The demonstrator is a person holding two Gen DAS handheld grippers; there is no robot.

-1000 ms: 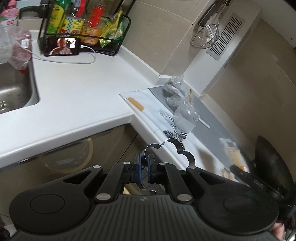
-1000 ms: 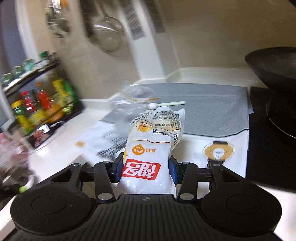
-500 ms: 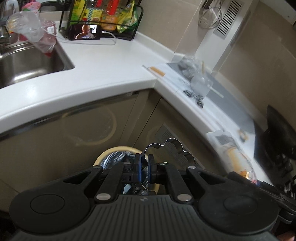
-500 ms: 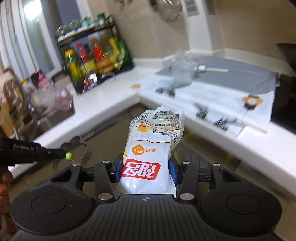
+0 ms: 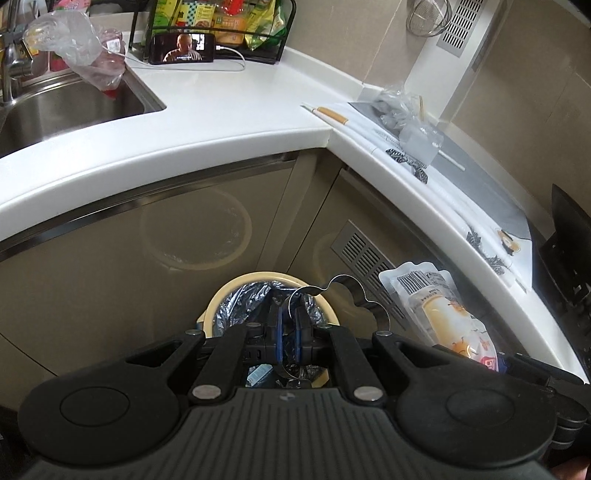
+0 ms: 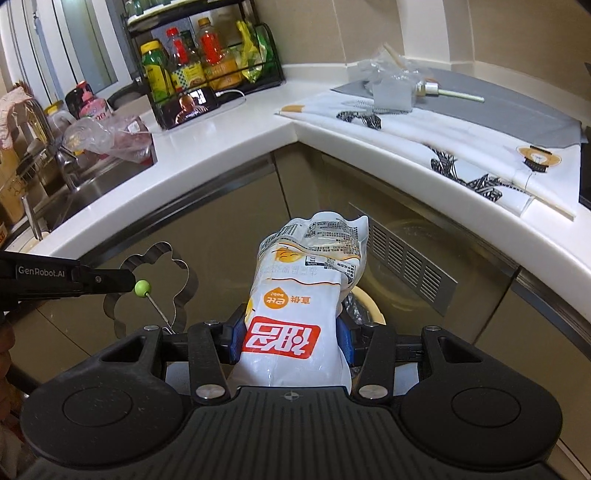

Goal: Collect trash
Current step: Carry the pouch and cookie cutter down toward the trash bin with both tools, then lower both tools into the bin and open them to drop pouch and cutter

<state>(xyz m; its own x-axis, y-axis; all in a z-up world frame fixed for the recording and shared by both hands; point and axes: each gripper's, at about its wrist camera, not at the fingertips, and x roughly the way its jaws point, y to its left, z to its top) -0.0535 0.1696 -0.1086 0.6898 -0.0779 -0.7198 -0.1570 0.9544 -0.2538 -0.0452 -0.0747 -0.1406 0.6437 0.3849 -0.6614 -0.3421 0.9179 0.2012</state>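
Both grippers have dropped from counter height toward the bin [image 5: 236, 295] just below them — left gripper [image 5: 288, 332] pinching a metal ring [image 5: 354, 299], right gripper [image 6: 291, 339] clamping a food pouch [image 6: 299, 295] — centre each over the liner before releasing, 1 at a time.

A black phone [image 5: 183, 48] playing a video leans against a black wire rack of bottles and packets [image 6: 207, 70] on the white L-shaped counter [image 5: 229, 110]. Left of it lies a stainless steel sink [image 5: 66, 107]. A round wire strainer [image 5: 425, 18] hangs on the beige tiled wall.
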